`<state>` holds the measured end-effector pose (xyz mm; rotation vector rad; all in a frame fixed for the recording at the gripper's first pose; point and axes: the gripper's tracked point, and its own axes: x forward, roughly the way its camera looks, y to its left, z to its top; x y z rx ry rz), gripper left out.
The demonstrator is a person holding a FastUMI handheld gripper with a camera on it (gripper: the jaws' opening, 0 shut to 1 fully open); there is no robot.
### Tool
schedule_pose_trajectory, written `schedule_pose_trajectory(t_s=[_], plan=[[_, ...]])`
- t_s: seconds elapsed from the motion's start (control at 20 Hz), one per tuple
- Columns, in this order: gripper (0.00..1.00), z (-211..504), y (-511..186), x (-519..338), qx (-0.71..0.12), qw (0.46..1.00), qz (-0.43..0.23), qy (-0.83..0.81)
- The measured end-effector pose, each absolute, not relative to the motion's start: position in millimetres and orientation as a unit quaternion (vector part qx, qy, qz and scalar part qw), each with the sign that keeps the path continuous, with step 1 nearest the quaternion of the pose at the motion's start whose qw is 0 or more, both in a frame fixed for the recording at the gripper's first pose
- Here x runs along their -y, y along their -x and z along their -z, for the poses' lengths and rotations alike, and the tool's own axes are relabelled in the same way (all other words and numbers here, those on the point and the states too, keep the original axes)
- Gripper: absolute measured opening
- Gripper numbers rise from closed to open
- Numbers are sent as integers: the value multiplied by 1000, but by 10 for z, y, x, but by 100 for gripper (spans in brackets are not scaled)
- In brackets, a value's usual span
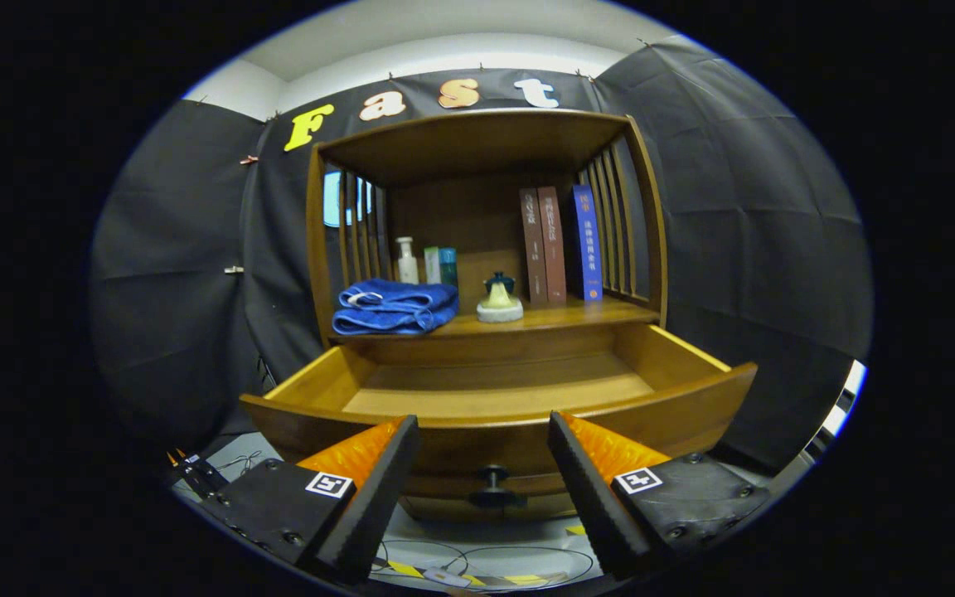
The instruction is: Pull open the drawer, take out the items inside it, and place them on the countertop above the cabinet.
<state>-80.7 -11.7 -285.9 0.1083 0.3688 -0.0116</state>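
The wooden drawer (697, 406) stands pulled out of the cabinet, just ahead of my fingers, and I see only bare wood inside it. Its dark knob (493, 478) sits low on the front panel, between my fingertips. My gripper (484, 435) is open and holds nothing. On the countertop (602, 313) above the drawer lie a folded blue towel (395, 305) to the left and a small cream and teal lidded piece (499, 300) at the middle.
Bottles (407, 261) stand behind the towel. Three books (560, 245) lean upright at the right of the shelf, next to slatted side walls. Cables (477, 564) lie on the floor under the drawer front.
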Motion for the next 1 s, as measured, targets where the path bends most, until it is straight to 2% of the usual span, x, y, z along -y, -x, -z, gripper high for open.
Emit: schedule_pose_trajectory(t_s=[0.25, 0.75, 1.0], plan=[[99, 3356, 744, 86, -227, 972, 5, -54], [100, 3373, 692, 150, -232, 971, 24, -47], [100, 3419, 397, 170, -242, 969, 24, -51]])
